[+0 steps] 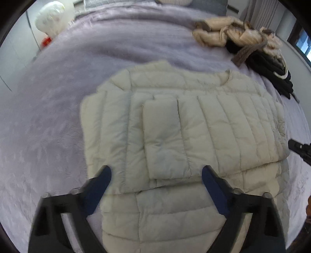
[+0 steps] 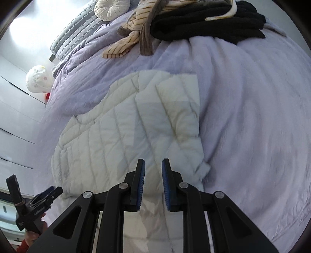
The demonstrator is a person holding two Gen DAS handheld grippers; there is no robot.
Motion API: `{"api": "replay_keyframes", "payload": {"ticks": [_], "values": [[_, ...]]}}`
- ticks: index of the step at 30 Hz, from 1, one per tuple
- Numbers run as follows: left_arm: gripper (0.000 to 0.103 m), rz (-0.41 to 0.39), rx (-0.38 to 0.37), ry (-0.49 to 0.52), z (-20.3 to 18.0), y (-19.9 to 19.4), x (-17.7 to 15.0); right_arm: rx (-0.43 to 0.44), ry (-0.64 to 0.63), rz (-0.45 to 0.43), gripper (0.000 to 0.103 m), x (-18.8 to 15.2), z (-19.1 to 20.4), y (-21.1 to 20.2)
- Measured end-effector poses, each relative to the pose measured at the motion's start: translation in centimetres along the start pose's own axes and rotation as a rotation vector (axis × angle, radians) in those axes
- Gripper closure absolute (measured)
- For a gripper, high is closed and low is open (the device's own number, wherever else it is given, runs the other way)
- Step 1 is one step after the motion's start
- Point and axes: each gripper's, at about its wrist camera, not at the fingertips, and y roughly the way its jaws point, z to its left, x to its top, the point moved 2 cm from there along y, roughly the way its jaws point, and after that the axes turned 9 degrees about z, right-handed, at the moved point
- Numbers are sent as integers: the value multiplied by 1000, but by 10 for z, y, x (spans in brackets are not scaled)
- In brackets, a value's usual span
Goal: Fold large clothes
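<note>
A cream quilted down jacket lies flat on the lilac blanket, its collar toward the far side and one sleeve folded across the body. My left gripper hovers over the jacket's near part. Its jaws stand wide apart and nothing is between them. In the right wrist view the jacket spreads ahead and to the left. My right gripper is above the jacket's near edge, pads a narrow gap apart, gripping nothing. The left gripper shows at the lower left, held by a hand.
A heap of unfolded clothes, striped beige and black, sits at the bed's far right; in the right wrist view the heap lies straight ahead. A round cushion and a grey quilted pillow lie at the head. A white bag stands beside the bed.
</note>
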Motion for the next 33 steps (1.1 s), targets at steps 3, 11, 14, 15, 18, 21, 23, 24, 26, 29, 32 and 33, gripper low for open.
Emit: {"api": "replay_keyframes", "payload": {"ticks": [3, 11, 14, 15, 18, 21, 23, 24, 26, 29, 32, 33], "values": [[9, 15, 29, 12, -3, -2, -7, 10, 9, 20, 83, -10, 1, 1], [9, 71, 5, -65, 18, -5, -27, 13, 26, 23, 15, -35, -4, -10], [9, 49, 30, -65, 19, -16, -37, 19, 27, -3, 11, -43, -10, -23], [9, 45, 30, -73, 20, -19, -38, 21, 31, -3, 8, -44, -12, -25], [9, 59, 2, -102, 20, -26, -47, 60, 47, 2, 0, -50, -21, -33], [9, 71, -6, -128, 20, -31, -58, 68, 34, 9, 0, -53, -28, -39], [9, 82, -2, -155, 21, -34, -67, 73, 23, 20, 0, -52, -30, -41], [9, 86, 10, -166, 20, -36, -72, 78, 19, 27, 0, -51, -32, -42], [9, 86, 33, -175, 20, -39, -80, 97, 9, 38, 0, -49, -35, -45], [9, 82, 90, -186, 18, -44, -92, 119, -26, 67, 0, -48, -36, -45], [9, 113, 114, -213, 20, -41, -105, 156, -37, 129, 0, -49, -41, -40], [9, 130, 115, -230, 20, -39, -110, 166, -32, 154, 0, -51, -45, -37]]}}
